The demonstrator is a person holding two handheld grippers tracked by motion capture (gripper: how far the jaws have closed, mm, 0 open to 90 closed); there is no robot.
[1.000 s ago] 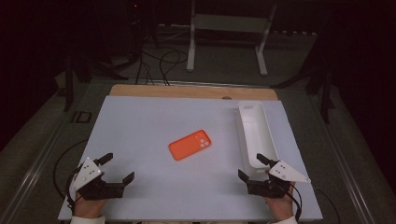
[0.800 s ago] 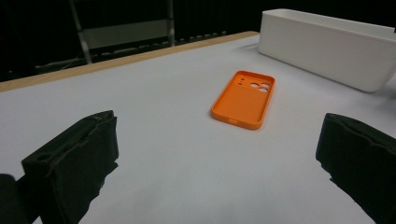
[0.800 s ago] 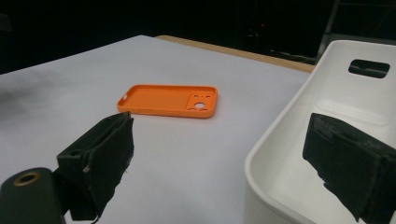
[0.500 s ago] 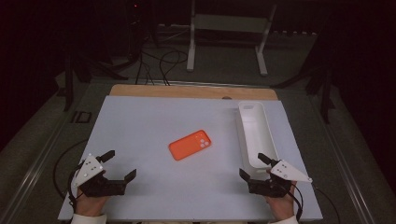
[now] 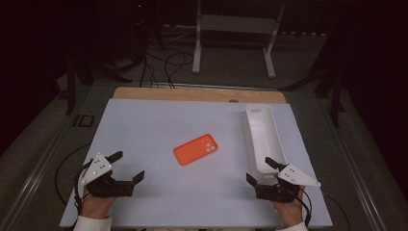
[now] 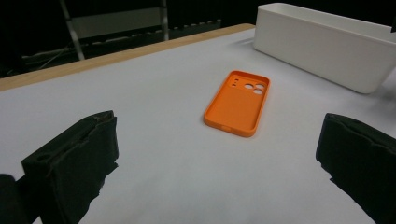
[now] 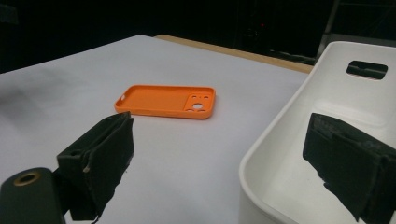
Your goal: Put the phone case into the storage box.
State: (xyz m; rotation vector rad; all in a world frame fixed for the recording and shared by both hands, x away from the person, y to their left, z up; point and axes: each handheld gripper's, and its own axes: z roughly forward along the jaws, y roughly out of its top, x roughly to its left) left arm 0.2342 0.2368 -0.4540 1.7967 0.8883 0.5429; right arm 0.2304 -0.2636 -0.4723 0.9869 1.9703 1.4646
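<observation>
An orange phone case (image 5: 195, 149) lies open side up near the middle of the white table top (image 5: 144, 125); it also shows in the left gripper view (image 6: 238, 102) and the right gripper view (image 7: 168, 101). My left gripper (image 5: 129, 166) rests open at the near left and holds nothing, its jaws pointing toward the case. At the near right my right gripper (image 5: 258, 169) is open and holds nothing. One of its jaws hangs over the near end of a long white bin (image 5: 262, 137), the other over the table beside it.
The white bin (image 7: 327, 107) runs front to back along the table's right side and looks empty. A wooden strip (image 5: 192, 94) borders the far edge. Behind the table, a metal stand (image 5: 231, 43) and cables (image 5: 168, 62) sit on the dark floor.
My left gripper has crept slightly to the right. The right gripper, the case and the bin have stayed where they were.
</observation>
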